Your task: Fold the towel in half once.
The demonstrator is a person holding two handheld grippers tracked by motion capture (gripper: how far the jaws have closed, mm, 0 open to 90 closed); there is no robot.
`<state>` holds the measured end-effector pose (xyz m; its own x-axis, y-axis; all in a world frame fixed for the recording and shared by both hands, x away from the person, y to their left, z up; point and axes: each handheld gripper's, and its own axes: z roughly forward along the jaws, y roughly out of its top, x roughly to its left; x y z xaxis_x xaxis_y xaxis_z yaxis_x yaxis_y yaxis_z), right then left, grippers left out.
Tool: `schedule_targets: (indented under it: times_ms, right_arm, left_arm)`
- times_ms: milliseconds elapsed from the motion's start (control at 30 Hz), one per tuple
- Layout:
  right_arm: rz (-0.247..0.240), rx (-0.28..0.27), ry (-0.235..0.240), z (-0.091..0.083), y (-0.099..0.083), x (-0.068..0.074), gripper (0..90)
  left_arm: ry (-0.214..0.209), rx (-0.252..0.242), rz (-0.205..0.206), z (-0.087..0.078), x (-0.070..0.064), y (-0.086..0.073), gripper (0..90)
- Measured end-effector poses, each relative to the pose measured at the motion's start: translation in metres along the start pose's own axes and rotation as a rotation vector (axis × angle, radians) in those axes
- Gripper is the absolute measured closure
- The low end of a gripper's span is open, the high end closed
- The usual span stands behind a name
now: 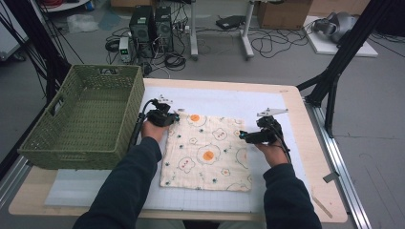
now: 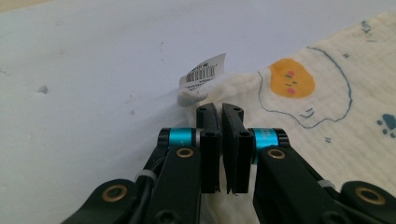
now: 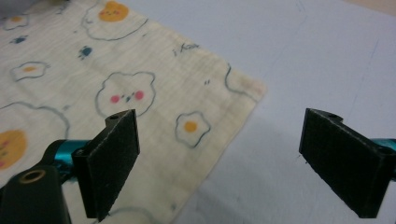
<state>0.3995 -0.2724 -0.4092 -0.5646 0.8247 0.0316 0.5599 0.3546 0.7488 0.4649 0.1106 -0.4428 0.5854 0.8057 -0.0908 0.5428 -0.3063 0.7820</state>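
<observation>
A cream cloth [image 1: 207, 152] printed with fried eggs and bears lies flat on the white mat. My left gripper [image 1: 175, 116] is at its far left corner. In the left gripper view its jaws [image 2: 219, 114] are pressed together on the cloth [image 2: 327, 121] edge, just below the barcode label [image 2: 203, 72]. My right gripper [image 1: 242, 135] hovers at the cloth's right side. In the right gripper view it [image 3: 222, 115] stands wide open, with a corner of the cloth [image 3: 140, 70] lying between the two pads and neither pad touching it.
A green woven basket [image 1: 71, 143] stands on the table's left side, close beside my left hand. The white mat [image 1: 239, 100] covers most of the wooden table [image 1: 305, 143]. Black frame legs rise at both back corners.
</observation>
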Motion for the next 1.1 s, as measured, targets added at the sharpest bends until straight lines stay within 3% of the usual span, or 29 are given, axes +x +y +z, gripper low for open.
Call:
schedule_targets:
  times_ms: [100,300,400,533,600,700,833,900,1100]
  right_arm:
    - [-0.002,0.034,0.007,0.019,0.007,-0.005,16.6]
    - [0.025,0.104,-0.038,0.054,0.013,-0.012,17.7]
    - [0.015,0.132,-0.043,0.065,0.015,-0.012,23.1]
    - [0.045,0.110,-0.052,0.065,0.015,-0.012,34.3]
    - [0.029,0.108,-0.040,0.064,0.017,-0.011,51.9]
    - [-0.001,0.112,-0.025,0.064,0.019,-0.005,67.8]
    - [0.019,0.110,0.000,0.064,0.018,-0.005,74.6]
    - [0.011,0.113,0.013,0.064,0.019,-0.004,82.3]
    - [-0.068,0.112,-0.053,0.063,0.023,0.002,85.6]
  left_arm:
    - [0.002,0.005,-0.002,0.000,0.000,-0.001,85.4]
    - [-0.002,-0.003,0.001,-0.002,0.000,0.000,85.4]
    - [-0.003,0.000,-0.004,-0.003,0.001,0.000,85.4]
    - [-0.001,-0.005,-0.006,-0.005,0.002,0.000,85.4]
    - [-0.004,-0.003,-0.006,-0.005,0.002,0.000,85.4]
    - [-0.006,0.005,0.001,-0.005,0.002,0.000,85.5]
    - [-0.007,-0.002,-0.009,-0.006,0.002,0.000,85.5]
    - [-0.009,0.002,-0.003,-0.006,0.000,0.000,85.6]
    - [0.021,-0.066,-0.017,-0.013,-0.002,0.008,86.0]
